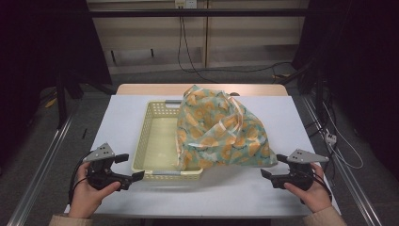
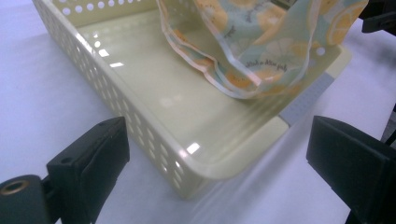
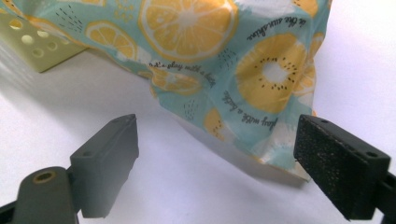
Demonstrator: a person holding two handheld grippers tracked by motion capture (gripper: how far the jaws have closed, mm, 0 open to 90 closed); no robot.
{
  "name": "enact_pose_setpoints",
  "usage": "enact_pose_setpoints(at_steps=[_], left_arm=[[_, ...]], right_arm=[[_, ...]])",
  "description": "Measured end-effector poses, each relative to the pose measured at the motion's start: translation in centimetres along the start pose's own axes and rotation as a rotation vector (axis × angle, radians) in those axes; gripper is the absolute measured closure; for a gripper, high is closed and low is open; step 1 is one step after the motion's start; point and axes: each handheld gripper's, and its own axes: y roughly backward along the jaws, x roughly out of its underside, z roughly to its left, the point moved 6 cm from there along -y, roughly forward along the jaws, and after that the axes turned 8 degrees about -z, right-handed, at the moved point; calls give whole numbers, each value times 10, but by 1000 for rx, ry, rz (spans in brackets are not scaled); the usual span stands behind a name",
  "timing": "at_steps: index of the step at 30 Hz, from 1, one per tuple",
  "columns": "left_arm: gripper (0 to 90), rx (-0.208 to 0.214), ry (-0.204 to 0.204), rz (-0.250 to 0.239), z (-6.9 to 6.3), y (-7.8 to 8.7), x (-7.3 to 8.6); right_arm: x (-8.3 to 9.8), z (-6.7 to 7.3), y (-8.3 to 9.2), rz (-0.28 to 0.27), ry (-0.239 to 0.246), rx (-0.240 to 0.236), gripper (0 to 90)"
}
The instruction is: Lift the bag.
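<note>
A teal bag printed with orange fruit slices (image 1: 221, 129) lies half in a pale yellow perforated basket (image 1: 149, 134) and half out over its right side onto the white table. My left gripper (image 1: 130, 168) is open just off the basket's near left corner (image 2: 201, 179), nothing between its jaws. My right gripper (image 1: 273, 167) is open beside the bag's near right corner (image 3: 280, 154), apart from it. In the left gripper view the bag's folded edge (image 2: 238, 60) hangs inside the basket. Each gripper is held by a hand at the table's front edge.
The white table cover (image 1: 122, 113) has free room left of the basket and along the front. A wooden table edge (image 1: 141, 88) shows behind. Cables (image 1: 181, 42) hang at the back, and metal rails (image 1: 42, 160) run along both sides.
</note>
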Motion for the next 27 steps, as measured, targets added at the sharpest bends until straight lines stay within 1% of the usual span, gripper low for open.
enact_pose_setpoints(at_steps=[1, 2, 4, 5, 10, 12, 15, 17, 19, 21, 24, 25, 27], left_arm=[[58, -6, 0, 6, 0, 1, 2], [58, -7, 4, -4, 1, 0, 4], [58, -4, 9, -2, 1, -1, 8], [58, -1, 9, -9, 1, -3, 10], [58, 0, 3, 8, 0, -5, 20], [58, -11, 7, 1, 0, -4, 22], [58, 7, 20, 9, -2, -4, 27], [58, 12, 15, 27, -3, -6, 31], [58, 17, 20, 33, -2, -7, 33], [58, 8, 27, 16, 0, -8, 34], [58, 11, 37, 24, 2, -6, 37], [58, 9, 39, 16, 2, -7, 38], [58, 5, 39, 24, 3, -5, 39]], right_arm=[[1, 0, 1, 3, 2, 0, 138], [2, 0, 1, 2, 3, 4, 137], [4, 0, 2, -1, -1, 8, 136], [5, 0, 2, -5, 0, 15, 133], [12, -2, 4, -8, -12, 17, 132], [13, -2, 5, -12, -17, 23, 132], [15, -2, 6, -16, -23, 26, 132], [16, -2, 7, -15, -26, 26, 132], [17, -1, 8, -14, -23, 25, 132], [19, -1, 8, -9, -23, 26, 133], [22, -2, 9, -13, -23, 32, 133], [22, -2, 9, -13, -25, 33, 133], [24, -2, 9, -11, -28, 32, 132]])
